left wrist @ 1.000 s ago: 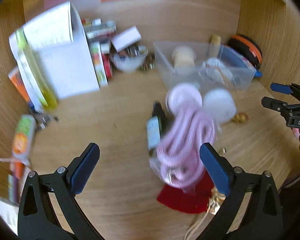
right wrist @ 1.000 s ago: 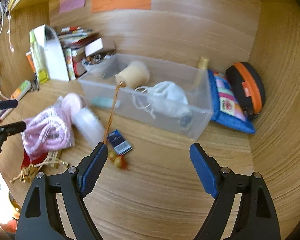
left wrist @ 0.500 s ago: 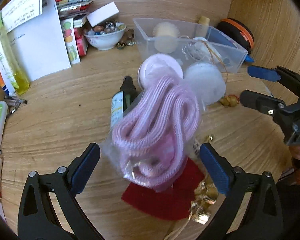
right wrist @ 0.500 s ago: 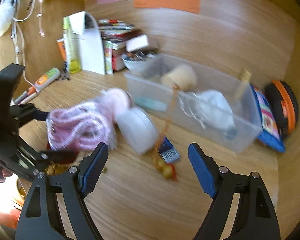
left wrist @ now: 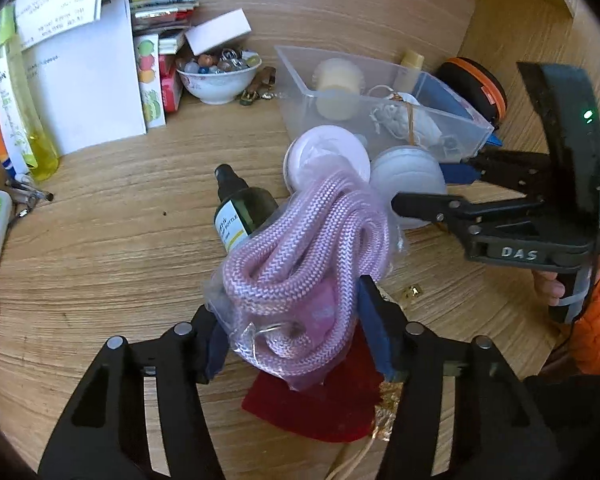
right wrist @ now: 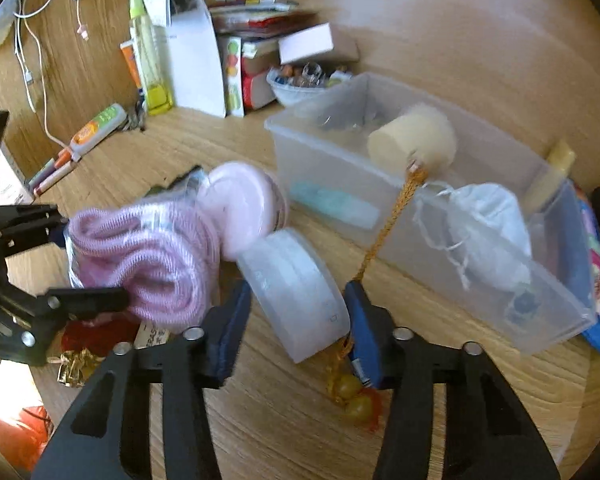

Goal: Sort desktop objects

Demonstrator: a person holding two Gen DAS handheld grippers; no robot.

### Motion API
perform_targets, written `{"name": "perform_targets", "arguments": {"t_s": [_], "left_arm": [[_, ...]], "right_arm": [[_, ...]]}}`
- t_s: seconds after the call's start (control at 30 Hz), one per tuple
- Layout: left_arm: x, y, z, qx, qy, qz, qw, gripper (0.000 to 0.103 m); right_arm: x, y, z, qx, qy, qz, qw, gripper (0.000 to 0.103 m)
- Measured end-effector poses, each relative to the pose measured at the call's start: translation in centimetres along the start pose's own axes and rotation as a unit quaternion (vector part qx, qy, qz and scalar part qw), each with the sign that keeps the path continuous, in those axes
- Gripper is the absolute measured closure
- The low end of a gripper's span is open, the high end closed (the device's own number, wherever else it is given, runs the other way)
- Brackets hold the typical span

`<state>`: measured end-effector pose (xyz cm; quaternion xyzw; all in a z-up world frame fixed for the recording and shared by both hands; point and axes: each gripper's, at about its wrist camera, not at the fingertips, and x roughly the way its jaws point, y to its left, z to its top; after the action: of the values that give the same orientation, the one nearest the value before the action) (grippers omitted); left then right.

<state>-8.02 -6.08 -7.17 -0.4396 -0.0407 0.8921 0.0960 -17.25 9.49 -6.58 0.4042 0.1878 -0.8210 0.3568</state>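
Both grippers closing on desk clutter

The left gripper (left wrist: 290, 330) is closing, its blue pads against the bagged pink rope (left wrist: 304, 264) lying over a red pouch (left wrist: 320, 404). To its right, the right gripper (right wrist: 298, 320) is closing around the white round tin (right wrist: 296, 294), near the clear bin (right wrist: 440, 216) farther back.

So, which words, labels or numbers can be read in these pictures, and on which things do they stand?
"DAS": raised letters on the black body of the right claw.
"BOTTLE": partly legible on the yellow-white label of the dark green spray bottle.
Print on the white paper sheet, the orange-green tube and the colourful boxes: too blurred.
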Motion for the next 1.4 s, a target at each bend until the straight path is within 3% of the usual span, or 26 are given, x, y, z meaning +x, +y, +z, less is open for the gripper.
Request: {"name": "perform_targets", "arguments": {"t_s": [0.1, 0.23, 0.37, 0.77, 0.87, 1.13, 1.4], "left_arm": [[-0.5, 0.0, -0.1, 0.001, -0.006, 0.004, 1.0, 0.048], [-1.2, -0.4, 0.0, 0.009, -0.017, 0.009, 0.9998, 0.051], [-1.8, -1.7, 0.1, 0.036, -0.027, 0.01, 0.999, 0.062], [1.6, -4.0, 1.2, 0.06, -0.003, -0.028, 0.9978, 0.062], [2.5, -3.9, 1.5, 0.058, -0.003, -0.02, 0.9981, 0.074], [2.5, -3.1, 2.0, 0.045, -0.018, -0.016, 0.9987, 0.08], [0.1, -3.6, 2.4, 0.049, -0.061, -0.001, 0.997, 0.08]], "right_arm": [[-0.2, 0.4, -0.5, -0.011, 0.001, 0.0, 1.0, 0.075], [-1.1, 0.6, -1.3, -0.017, -0.009, -0.01, 1.0, 0.076], [-1.7, 0.4, -1.9, -0.009, -0.008, -0.008, 1.0, 0.076], [0.1, 0.3, -1.5, 0.012, 0.011, -0.009, 1.0, 0.076], [-0.4, 0.1, -1.5, 0.02, 0.002, -0.004, 1.0, 0.076], [-3.0, 0.0, -1.9, 0.03, -0.026, -0.006, 0.999, 0.076], [-6.8, -0.5, -1.4, 0.047, -0.072, 0.009, 0.996, 0.076]]}}
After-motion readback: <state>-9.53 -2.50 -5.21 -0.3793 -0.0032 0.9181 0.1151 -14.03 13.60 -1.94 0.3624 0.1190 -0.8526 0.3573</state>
